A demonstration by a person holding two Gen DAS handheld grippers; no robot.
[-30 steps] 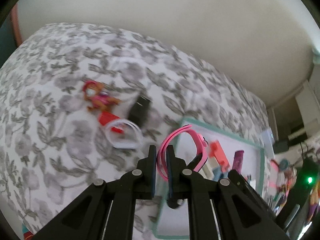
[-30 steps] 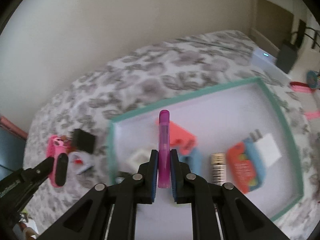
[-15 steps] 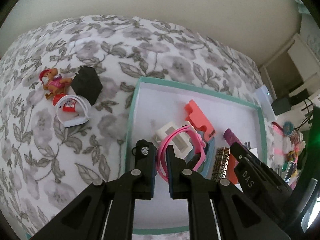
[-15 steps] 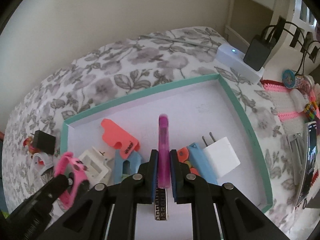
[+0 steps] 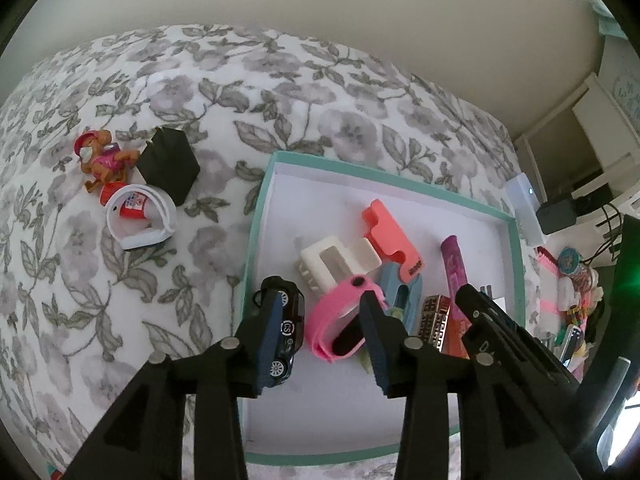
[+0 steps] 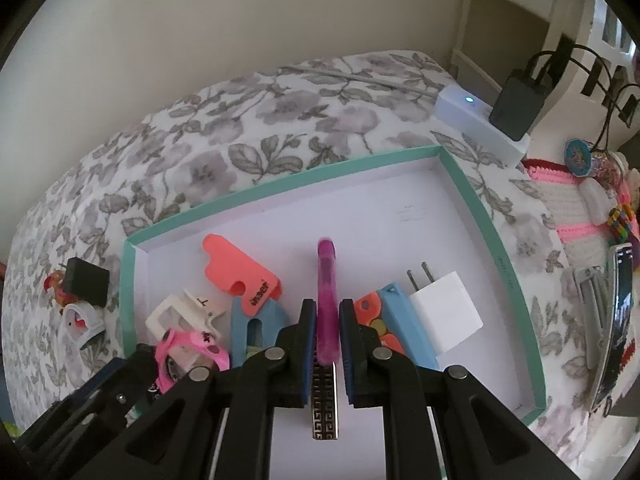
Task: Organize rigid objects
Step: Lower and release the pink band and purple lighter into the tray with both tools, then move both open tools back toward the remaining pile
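A teal-rimmed white tray [image 5: 256, 236] lies on the floral bedspread. My left gripper [image 5: 322, 304] hangs over its near left part, its jaws opening. The pink watch band [image 5: 336, 332] lies loose on the tray floor between and under the fingers, beside a dark toy car [image 5: 286, 332]. My right gripper [image 6: 327, 312] is shut on a purple tube [image 6: 326, 280], which points forward over the tray's middle. In the right wrist view the left gripper [image 6: 132, 364] shows at lower left, with the pink band [image 6: 188, 348] next to it.
The tray [image 6: 472, 204] also holds a coral piece [image 6: 240, 276], a white clip [image 5: 332, 260], a blue piece [image 6: 256, 320], a patterned metal bar [image 6: 325, 408] and a white plug [image 6: 444, 316]. On the bedspread lie a toy figure [image 5: 102, 160], a black cube [image 5: 168, 164] and a white band [image 5: 140, 220].
My left gripper came over the tray, then opened, and the pink band dropped onto the tray floor. The right gripper sank a little toward the tray with the purple tube.
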